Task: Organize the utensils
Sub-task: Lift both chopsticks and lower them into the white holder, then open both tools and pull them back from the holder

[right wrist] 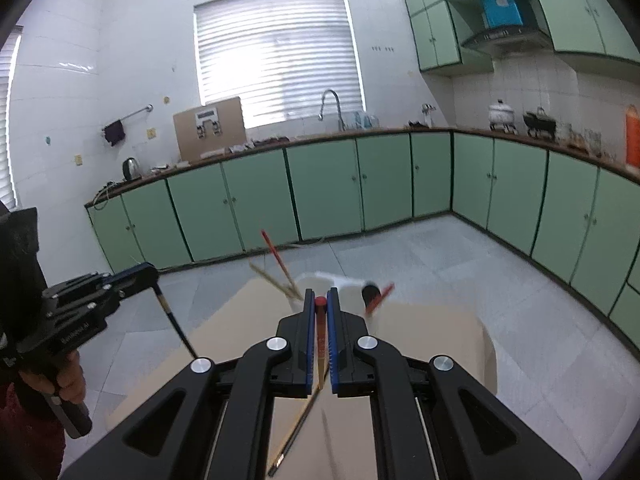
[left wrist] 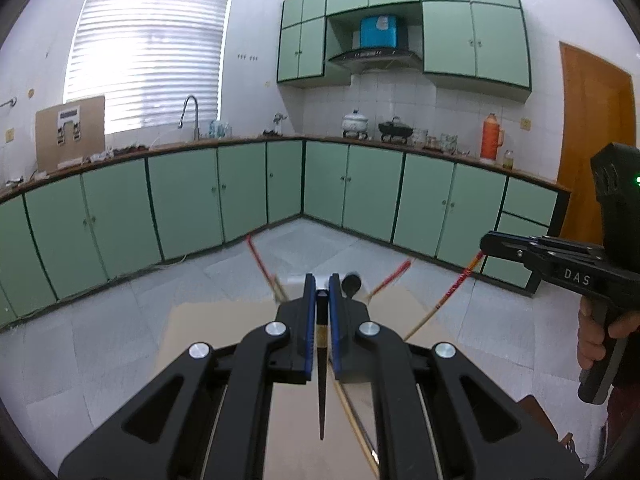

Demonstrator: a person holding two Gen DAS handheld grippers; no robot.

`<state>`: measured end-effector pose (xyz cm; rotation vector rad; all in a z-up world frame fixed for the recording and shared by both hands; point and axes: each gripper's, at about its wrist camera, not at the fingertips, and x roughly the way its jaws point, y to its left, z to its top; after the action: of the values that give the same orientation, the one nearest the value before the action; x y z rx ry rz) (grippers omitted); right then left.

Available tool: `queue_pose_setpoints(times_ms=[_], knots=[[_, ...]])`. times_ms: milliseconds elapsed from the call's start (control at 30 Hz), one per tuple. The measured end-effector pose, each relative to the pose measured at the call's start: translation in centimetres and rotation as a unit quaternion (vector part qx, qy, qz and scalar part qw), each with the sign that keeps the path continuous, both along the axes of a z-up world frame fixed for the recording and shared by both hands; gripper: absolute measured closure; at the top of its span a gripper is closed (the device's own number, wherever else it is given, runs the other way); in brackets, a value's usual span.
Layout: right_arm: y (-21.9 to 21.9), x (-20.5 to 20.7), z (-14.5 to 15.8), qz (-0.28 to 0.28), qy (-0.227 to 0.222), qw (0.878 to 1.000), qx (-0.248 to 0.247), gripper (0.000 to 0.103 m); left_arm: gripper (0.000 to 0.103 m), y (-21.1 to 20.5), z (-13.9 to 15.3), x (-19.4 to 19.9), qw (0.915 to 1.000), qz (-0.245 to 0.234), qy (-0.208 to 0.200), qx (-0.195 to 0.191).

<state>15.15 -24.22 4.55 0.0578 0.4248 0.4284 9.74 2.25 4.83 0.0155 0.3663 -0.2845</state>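
Two claws, each clamped on one chopstick above a tan counter

The left claw (left wrist: pixel 321 294), matte black with ribbed blue pads, pinches a slim dark tapered chopstick (left wrist: pixel 321 380); the right claw (right wrist: pixel 320 300) is clamped likewise on a red-topped bamboo chopstick (right wrist: pixel 320 336), over the smooth tan counter (right wrist: pixel 432 332).

i see green cabinets (left wrist: pixel 180 200) along white tiled walls. bright window blinds (right wrist: pixel 276 56) light the grey floor (right wrist: pixel 420 264).

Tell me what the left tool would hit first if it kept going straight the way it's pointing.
Probably the white holder with chopsticks just past the left tool, at the table's far edge; depth is unclear there.
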Motion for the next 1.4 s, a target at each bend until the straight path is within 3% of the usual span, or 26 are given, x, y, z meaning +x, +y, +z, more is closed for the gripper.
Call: queue_pose_setpoints(times_ms=[233,433,567,700,967,1133,1400], knots=[[0.3,3.1,4.1,-0.015,-0.035,0.999,-0.009,0.097,0.097,-1.4,4.6,3.4,0.9984,-0.001,-0.056,-0.007],[1.0,6.5,5.0,-0.033,-0.040,0.998,-0.022,0.097,0.097,-2.9,7.9,7.5,0.9952,0.007,-0.097,-0.016],[1.1,9.0,4.3,-0.041,-0.033,0.998,-0.025,0.097,0.097,-4.3,8.4,10.7,0.9934,0.016,-0.113,-0.007],[1.2,11.4,2.3,-0.044,-0.012,0.999,-0.027,0.097,0.097,-4.9,6.7,14.0,0.9951,0.021,-0.096,-0.012],[1.5,13.6,-1.7,-0.044,0.029,0.998,-0.027,0.097,0.097,-4.3,0.2,19.3,0.9991,0.031,-0.030,-0.005],[1.6,14.3,-3.8,-0.039,0.051,0.997,-0.031,0.097,0.097,-3.3,-2.7,20.6,0.9995,0.031,0.011,0.001],[2.8,14.1,-6.1,-0.023,0.086,0.995,-0.049,0.096,0.091,-1.9,-4.7,20.2,0.9987,0.028,0.042,0.009]])
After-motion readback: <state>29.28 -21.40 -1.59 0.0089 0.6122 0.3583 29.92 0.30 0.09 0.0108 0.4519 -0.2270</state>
